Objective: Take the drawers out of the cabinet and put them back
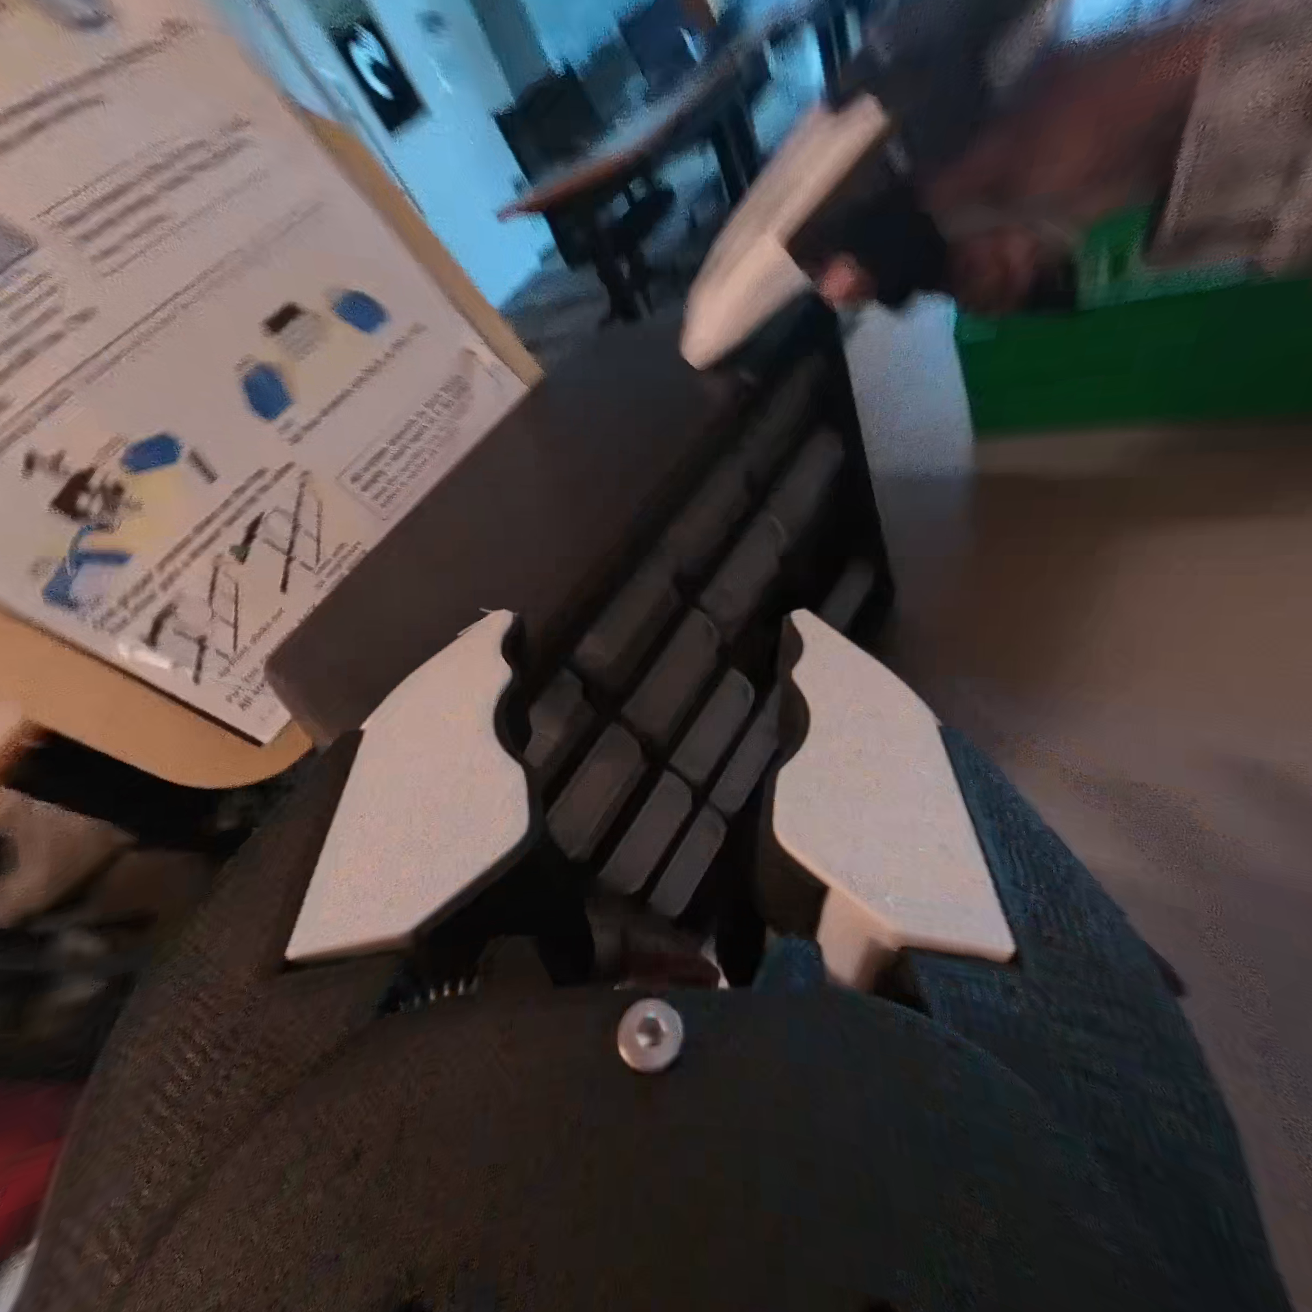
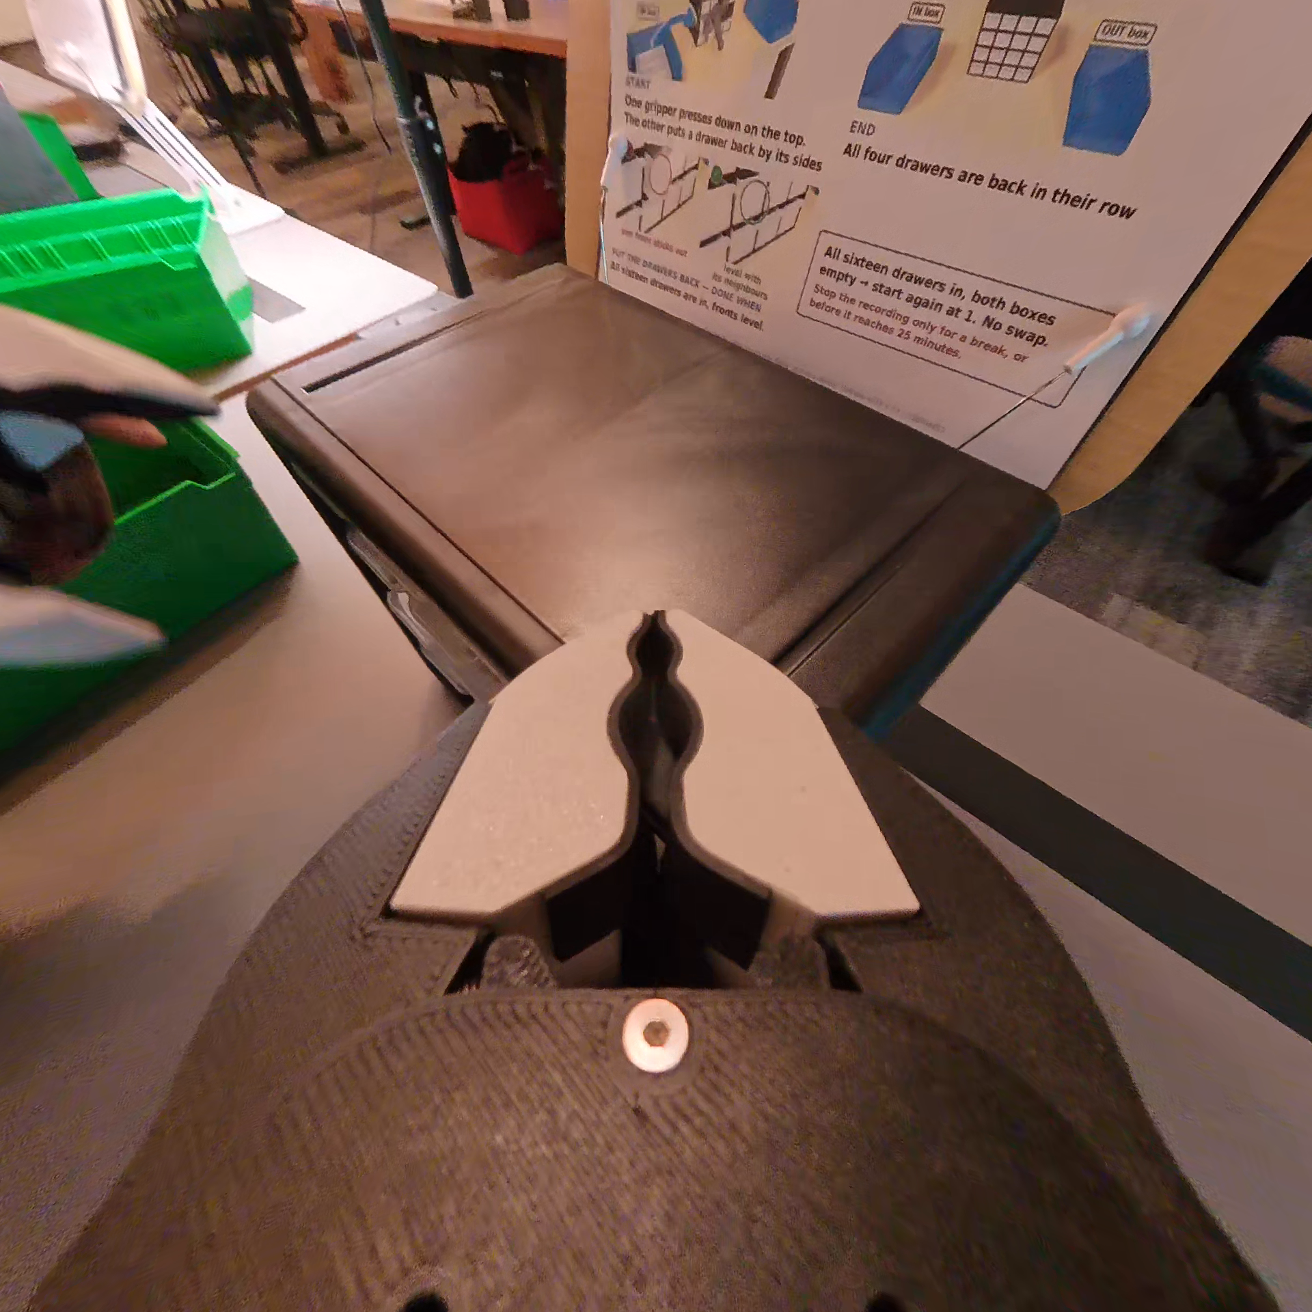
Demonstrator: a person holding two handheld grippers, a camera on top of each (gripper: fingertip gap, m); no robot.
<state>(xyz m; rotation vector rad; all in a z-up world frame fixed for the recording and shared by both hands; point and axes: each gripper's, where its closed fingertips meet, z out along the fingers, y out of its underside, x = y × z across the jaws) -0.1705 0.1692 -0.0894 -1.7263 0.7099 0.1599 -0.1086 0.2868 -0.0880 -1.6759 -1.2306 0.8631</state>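
Note:
The black cabinet (image 2: pixel 639 426) stands on the table, its flat top facing my right wrist view. My right gripper (image 2: pixel 657 619) is shut and empty, with its tips at the near edge of the cabinet top. In the blurred left wrist view, the cabinet (image 1: pixel 497 497) shows its front grid of dark grey drawers (image 1: pixel 639 717), all appearing to sit in their slots. My left gripper (image 1: pixel 649 625) is open and empty, close in front of the drawer fronts. It also shows at the left edge of the right wrist view (image 2: pixel 184 525). The right gripper (image 1: pixel 767 234) shows over the cabinet's far end.
Two green bins (image 2: pixel 128 284) (image 2: pixel 206 561) stand left of the cabinet and also show in the left wrist view (image 1: pixel 1136 355). A printed instruction board (image 2: pixel 923 213) leans right behind the cabinet. A dark stripe (image 2: pixel 1065 852) crosses the table on the right. A red tub (image 2: pixel 507 199) sits on the floor beyond.

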